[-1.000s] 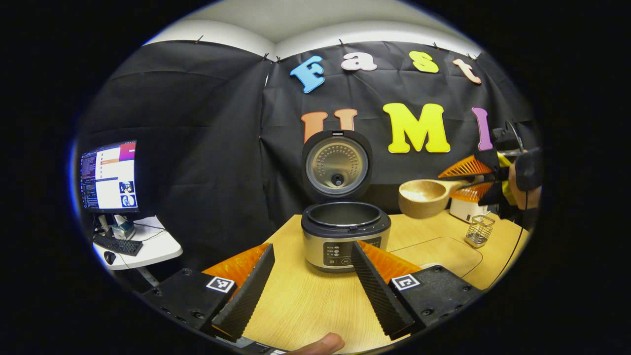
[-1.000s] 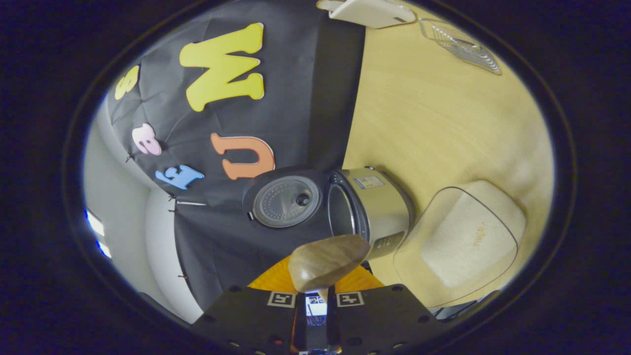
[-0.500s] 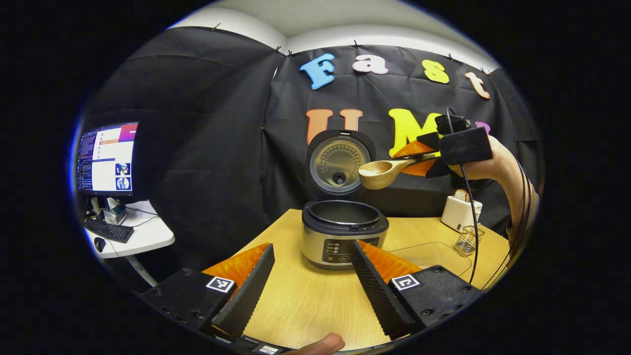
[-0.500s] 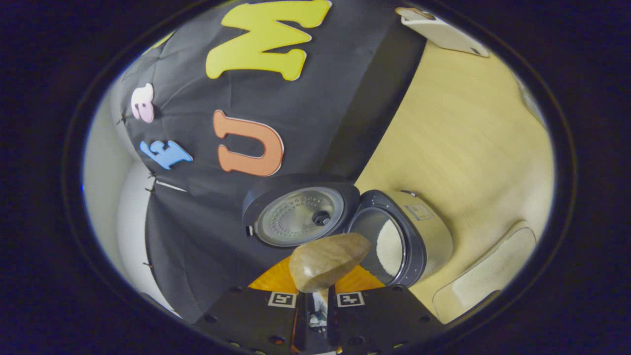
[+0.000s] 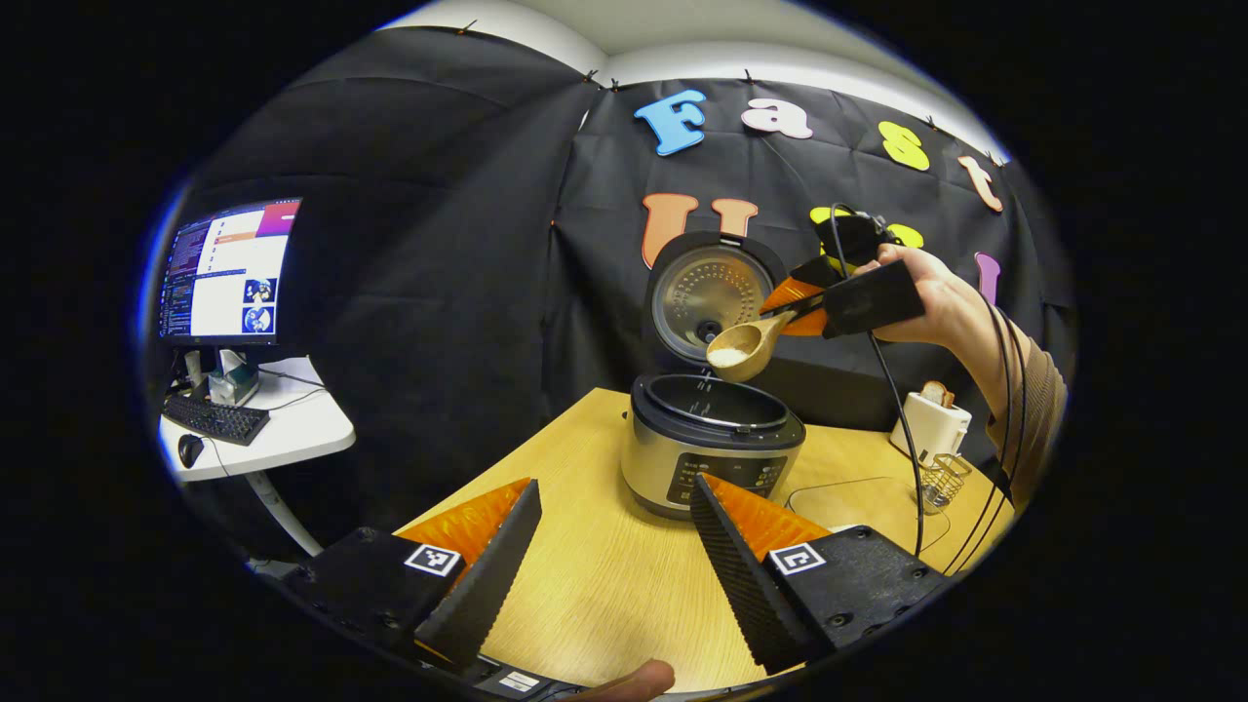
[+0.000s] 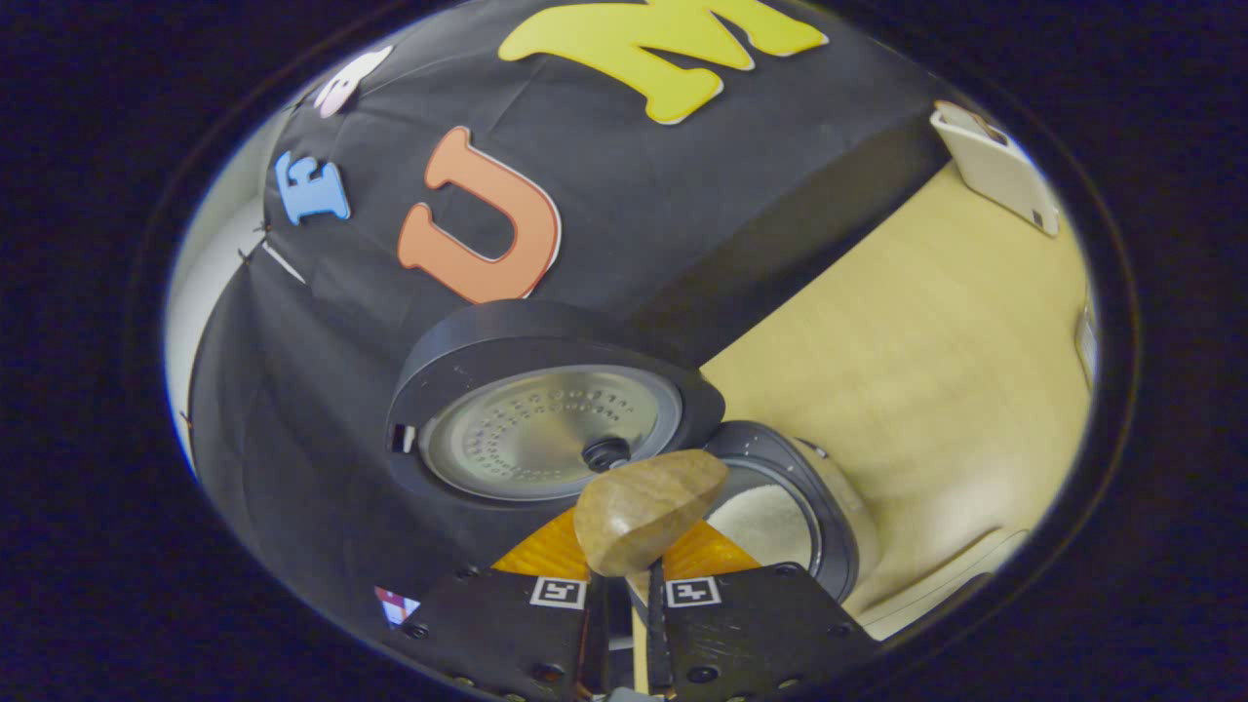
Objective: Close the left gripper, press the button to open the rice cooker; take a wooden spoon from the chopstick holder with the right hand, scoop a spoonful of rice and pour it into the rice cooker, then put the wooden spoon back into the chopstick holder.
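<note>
The pale wooden spoon, rice in its bowl, has swung in from the right of the frame and now hangs just above the open silver-and-black rice cooker at centre, so I judge the pour is next. The right tool is clamped on its handle. The left tool, fingers apart, waits low over the wooden table.

Near table: bare wood before the cooker.
Pot mouth: open above; upright lid blocks the far side.
Right: toaster, wire holder, cable hanging down.
</note>
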### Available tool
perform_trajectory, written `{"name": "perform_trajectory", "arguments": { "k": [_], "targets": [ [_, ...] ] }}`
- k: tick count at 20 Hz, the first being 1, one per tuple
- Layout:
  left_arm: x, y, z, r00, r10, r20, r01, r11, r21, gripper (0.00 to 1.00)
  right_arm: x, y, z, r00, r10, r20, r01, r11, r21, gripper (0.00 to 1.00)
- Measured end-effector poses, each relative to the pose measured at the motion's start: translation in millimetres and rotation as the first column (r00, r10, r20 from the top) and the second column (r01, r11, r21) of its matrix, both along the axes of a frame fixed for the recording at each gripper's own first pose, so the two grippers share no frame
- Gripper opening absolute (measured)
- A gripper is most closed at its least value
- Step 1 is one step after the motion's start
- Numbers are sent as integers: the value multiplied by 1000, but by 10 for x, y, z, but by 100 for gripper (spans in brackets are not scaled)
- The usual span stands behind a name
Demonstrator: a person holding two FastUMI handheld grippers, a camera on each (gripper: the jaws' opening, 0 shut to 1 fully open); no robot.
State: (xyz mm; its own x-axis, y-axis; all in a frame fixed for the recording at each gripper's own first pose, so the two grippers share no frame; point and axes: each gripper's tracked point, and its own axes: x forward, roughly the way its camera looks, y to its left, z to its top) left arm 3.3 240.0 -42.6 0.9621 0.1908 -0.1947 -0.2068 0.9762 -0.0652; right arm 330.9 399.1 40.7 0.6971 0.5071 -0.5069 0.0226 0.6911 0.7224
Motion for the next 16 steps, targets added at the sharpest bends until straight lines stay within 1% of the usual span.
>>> {"name": "perform_trajectory", "arguments": {
  "k": [1,2,4,6,9,11,12,14,16],
  "targets": [
    [0,46,16,1000,18,4,-18,1000,22,100,64,-5,-37,999,8,34,-6,998,-65,15],
    [-2,70,-1,1000,26,1,-26,999,26,99,90,10,-57,999,21,46,-17,995,-96,15],
    [25,-2,-19,1000,6,-6,-5,1000,23,99,115,24,-84,996,50,70,-38,986,-159,15],
    [38,-41,-1,1000,-2,-4,2,999,33,99,133,0,-101,991,83,103,-55,967,-249,14],
    [66,-129,24,1000,-27,-5,27,998,52,99,188,-51,-114,980,112,167,-43,928,-369,15],
    [79,-139,59,1000,-20,6,20,997,74,99,184,-45,-80,966,145,212,-41,902,-430,15],
    [94,-180,48,1000,-29,4,29,997,74,99,193,-39,-57,958,164,235,-39,887,-461,15],
    [115,-237,15,999,-42,-7,42,997,70,99,190,-51,-2,939,200,279,-22,847,-531,15],
    [119,-258,10,999,-44,-12,45,996,82,99,157,-6,56,909,254,330,-6,800,-600,15]
  ]
}}
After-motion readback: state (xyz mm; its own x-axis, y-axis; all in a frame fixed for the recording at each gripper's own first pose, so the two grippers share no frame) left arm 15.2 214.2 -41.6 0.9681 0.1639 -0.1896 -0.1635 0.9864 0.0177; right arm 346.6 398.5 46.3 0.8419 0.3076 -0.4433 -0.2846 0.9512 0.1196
